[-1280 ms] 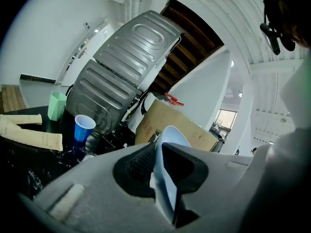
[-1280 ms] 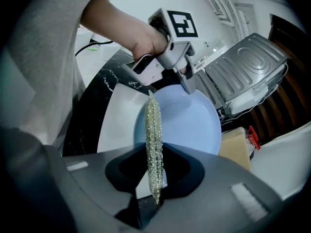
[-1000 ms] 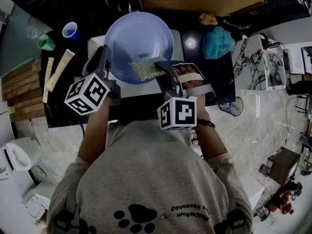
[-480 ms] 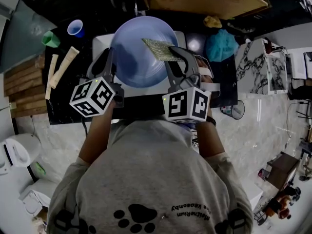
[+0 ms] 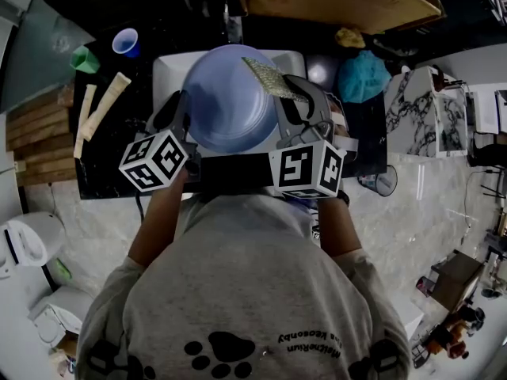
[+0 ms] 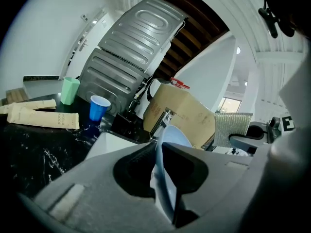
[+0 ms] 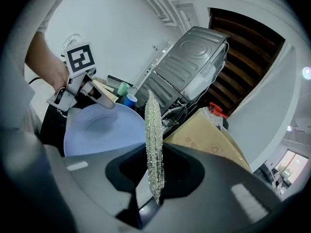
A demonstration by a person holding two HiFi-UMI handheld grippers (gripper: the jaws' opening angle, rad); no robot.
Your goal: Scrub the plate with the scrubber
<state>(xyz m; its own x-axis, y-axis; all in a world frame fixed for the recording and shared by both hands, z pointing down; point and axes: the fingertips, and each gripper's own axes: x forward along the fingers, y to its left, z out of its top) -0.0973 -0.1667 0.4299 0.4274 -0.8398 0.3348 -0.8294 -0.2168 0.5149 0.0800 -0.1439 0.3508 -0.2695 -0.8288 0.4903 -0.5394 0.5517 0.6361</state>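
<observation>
A blue cup (image 5: 125, 43) and a green cup (image 5: 82, 58) stand far left on the dark worktop (image 5: 111, 165). Next, the left tongs (image 5: 184, 111) pinch the left rim of the blue plate (image 5: 226, 93) and hold it up over the white sink (image 5: 166, 70). The shiny scrubber (image 5: 273, 79) sits by the plate's far right edge, clamped in the right tongs (image 5: 298, 98). I cannot tell if it touches the plate. To scrub well, I think the left tongs should keep a tight grip so the plate does not slip. The scrubber should lie flat on the plate, then rub across the middle and round the rim with gentle, even pushes.
</observation>
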